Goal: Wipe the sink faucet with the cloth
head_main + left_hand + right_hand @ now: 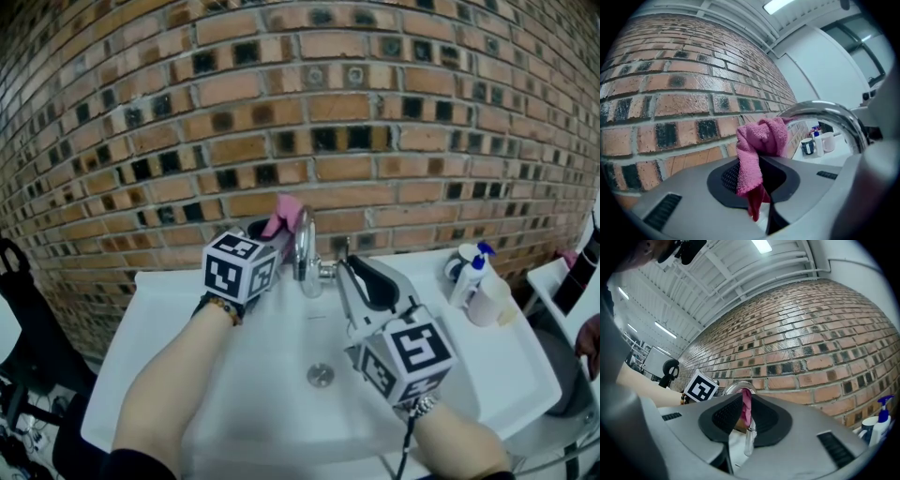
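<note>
While the left gripper [267, 234] clamps the pink cloth [286, 214] beside the chrome faucet spout [303, 248] | right gripper [345, 270] clenched on the faucet lever [749, 439] | risk: drag pulls the cloth free; nudging the lever starts water.

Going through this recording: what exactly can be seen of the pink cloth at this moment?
The pink cloth looks like soft, looped terry fabric. It is bunched into a wad and pinched between the jaws of the left gripper, with the wad sticking out past the tips and a darker tail hanging down between them. It is held up close beside the curved chrome spout of the faucet, in front of the brick wall. Whether it touches the spout cannot be told.
</note>
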`<state>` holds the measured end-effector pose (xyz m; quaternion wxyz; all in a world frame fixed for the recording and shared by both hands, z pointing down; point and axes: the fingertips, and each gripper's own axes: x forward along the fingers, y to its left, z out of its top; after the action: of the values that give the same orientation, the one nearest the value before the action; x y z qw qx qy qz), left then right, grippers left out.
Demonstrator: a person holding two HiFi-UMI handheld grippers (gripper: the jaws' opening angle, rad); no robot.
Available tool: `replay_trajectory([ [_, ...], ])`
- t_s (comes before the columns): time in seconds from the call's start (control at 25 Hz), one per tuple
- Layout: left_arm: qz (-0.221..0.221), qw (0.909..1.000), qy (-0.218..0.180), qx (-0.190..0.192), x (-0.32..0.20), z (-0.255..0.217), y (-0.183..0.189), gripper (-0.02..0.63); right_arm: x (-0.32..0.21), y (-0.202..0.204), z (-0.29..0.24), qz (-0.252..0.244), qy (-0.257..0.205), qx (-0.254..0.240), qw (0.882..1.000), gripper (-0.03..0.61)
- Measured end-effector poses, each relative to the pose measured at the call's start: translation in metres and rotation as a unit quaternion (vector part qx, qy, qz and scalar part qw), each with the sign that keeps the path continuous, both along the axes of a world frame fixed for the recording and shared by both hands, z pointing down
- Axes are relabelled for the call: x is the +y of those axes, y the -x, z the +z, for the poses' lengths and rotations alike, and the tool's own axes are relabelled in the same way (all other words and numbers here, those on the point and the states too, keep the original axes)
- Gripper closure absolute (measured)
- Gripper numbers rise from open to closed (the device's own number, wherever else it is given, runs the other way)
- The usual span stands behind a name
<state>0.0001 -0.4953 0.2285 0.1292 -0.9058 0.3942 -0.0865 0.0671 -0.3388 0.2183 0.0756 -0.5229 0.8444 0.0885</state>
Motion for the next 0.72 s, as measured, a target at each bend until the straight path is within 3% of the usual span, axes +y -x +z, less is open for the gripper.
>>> replay_trajectory([
  [0.72,-0.010,0.9971,0.035,-0.067,-0.014,0.059,-0.002,0.561,-0.001,-0.004,0.007,0.004,0.013,0.001,1.000,0.506],
])
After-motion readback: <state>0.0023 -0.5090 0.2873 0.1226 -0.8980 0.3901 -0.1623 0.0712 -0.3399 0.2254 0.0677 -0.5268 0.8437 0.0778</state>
